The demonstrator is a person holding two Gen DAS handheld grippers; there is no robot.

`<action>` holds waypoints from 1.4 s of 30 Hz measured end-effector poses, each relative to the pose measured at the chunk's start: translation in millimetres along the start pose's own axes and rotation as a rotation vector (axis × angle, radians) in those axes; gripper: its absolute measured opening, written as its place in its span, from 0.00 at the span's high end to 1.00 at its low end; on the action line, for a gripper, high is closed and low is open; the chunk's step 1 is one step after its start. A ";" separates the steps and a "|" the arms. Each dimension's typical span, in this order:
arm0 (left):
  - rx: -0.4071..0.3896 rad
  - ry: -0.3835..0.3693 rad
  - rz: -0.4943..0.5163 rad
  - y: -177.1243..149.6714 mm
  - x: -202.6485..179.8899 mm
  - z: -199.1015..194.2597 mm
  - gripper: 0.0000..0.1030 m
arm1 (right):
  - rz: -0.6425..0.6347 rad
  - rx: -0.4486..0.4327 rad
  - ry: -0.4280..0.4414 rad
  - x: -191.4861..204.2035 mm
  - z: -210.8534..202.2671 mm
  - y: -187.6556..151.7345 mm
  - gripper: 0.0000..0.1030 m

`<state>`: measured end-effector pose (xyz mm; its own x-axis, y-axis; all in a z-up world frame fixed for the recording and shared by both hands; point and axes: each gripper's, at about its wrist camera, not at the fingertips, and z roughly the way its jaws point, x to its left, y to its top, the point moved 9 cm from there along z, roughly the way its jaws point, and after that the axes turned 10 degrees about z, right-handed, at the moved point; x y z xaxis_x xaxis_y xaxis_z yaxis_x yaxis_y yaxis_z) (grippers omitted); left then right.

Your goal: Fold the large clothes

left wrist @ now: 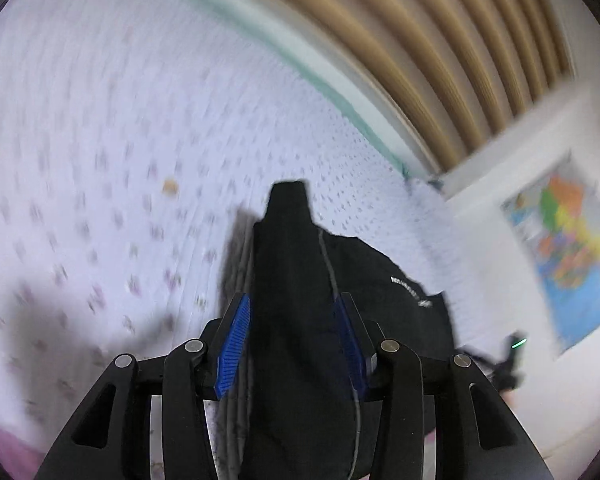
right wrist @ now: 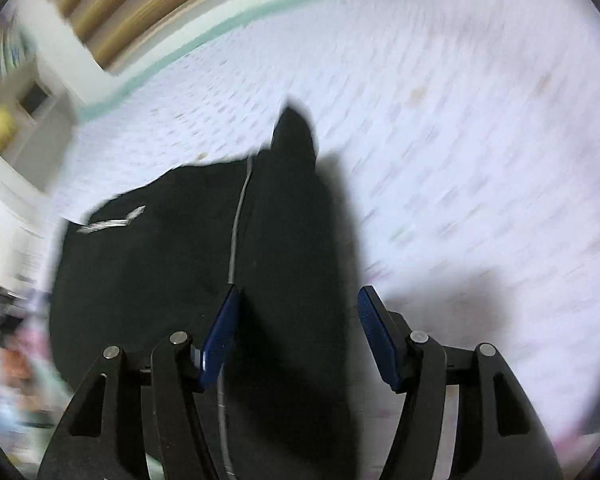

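Note:
A black garment (left wrist: 296, 280) with a thin grey seam line and a small white logo lies on a white bedsheet with small purple dots. In the left wrist view it runs between the blue-padded fingers of my left gripper (left wrist: 292, 312), which stands open around a bunched part of it. In the right wrist view the same black garment (right wrist: 180, 260) spreads to the left, with a narrow end pointing away. My right gripper (right wrist: 298, 304) is open, with the cloth passing between its fingers. Both views are motion-blurred.
The dotted bedsheet (left wrist: 120, 140) fills most of both views. A tan slatted headboard (left wrist: 440, 40) with a teal trim stands at the bed's far edge. A colourful map poster (left wrist: 568, 256) hangs on the white wall at the right. Cluttered shelves (right wrist: 4, 120) show at the left.

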<state>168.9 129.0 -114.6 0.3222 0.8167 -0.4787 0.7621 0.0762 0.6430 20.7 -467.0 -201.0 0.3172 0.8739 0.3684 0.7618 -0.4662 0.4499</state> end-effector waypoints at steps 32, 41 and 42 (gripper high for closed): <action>0.083 0.509 0.453 -59.5 -162.5 43.7 0.47 | -0.215 -0.162 -0.035 151.7 -28.5 -75.1 0.35; -0.015 0.598 0.534 -47.6 -195.6 8.1 0.44 | -0.256 -0.246 -0.023 185.6 -70.2 -73.0 0.30; -0.021 0.603 0.531 -46.9 -196.7 5.5 0.44 | -0.262 -0.246 -0.020 187.3 -70.2 -74.6 0.30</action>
<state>72.9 -38.4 -53.9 0.2753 0.9147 0.2960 0.5798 -0.4036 0.7078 -16.4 -278.2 -108.5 0.1420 0.9696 0.1993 0.6608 -0.2428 0.7102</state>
